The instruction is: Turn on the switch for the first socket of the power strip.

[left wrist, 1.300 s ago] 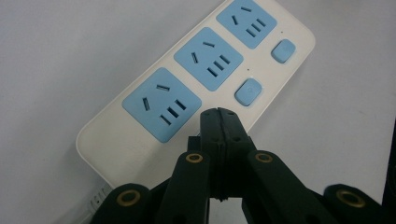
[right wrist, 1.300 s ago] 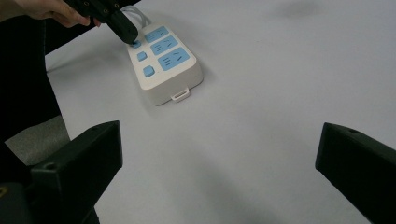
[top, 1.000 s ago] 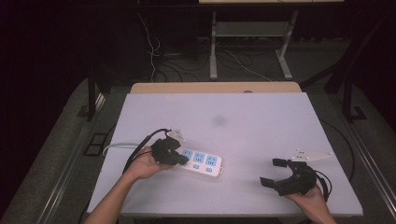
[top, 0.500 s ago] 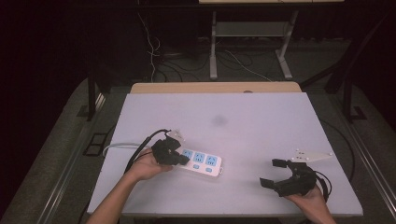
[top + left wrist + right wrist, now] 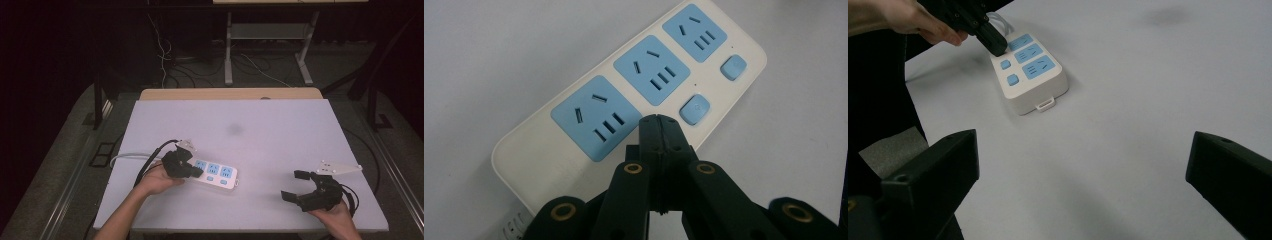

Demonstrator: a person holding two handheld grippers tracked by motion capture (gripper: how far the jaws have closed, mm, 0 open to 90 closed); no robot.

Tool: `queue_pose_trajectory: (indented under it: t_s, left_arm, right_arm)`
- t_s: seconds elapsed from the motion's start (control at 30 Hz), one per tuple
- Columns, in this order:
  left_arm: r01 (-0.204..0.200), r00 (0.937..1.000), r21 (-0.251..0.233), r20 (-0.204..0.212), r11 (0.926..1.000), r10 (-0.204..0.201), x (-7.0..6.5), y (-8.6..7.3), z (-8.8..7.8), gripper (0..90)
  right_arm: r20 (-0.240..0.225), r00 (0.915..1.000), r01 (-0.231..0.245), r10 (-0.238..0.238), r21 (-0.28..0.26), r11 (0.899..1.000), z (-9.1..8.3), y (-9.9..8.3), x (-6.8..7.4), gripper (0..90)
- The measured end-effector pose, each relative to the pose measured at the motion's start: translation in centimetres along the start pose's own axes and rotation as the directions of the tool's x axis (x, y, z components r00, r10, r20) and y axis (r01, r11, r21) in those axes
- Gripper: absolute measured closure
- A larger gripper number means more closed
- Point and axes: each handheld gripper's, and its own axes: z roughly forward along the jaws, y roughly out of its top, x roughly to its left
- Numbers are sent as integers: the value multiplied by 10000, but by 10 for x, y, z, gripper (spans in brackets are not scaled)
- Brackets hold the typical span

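With jaws together, the left gripper [image 5: 659, 122] presses a switch on the power strip [image 5: 574, 150]; next, lift clear, while the right gripper [image 5: 300, 186], jaws apart, waits well right.

I can read no words, brand or numbers anywhere here. The only signs are faint power symbols on the two blue buttons [image 5: 694, 109] of the power strip [image 5: 539, 155], at about one o'clock from my left claw [image 5: 659, 122]; they are too small to make out clearly.
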Motion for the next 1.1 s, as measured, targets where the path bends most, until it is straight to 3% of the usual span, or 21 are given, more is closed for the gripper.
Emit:
queue_pose_trajectory:
  t_s: [0.37,0.63,1.1]
  left_arm:
    - [-23,9998,-37,-213,10000,22,-2,1,0,897]
    - [-357,9967,30,-731,9994,358,-5,7,-2,893]
    - [-293,9961,-735,-852,9969,230,-1,22,-22,890]
  right_arm:
    - [10,10000,-51,51,89,9999,3,0,-2,3]
    - [12,10000,-69,69,81,9999,2,0,-3,3]
    - [47,9999,-90,89,104,9999,3,0,-4,3]
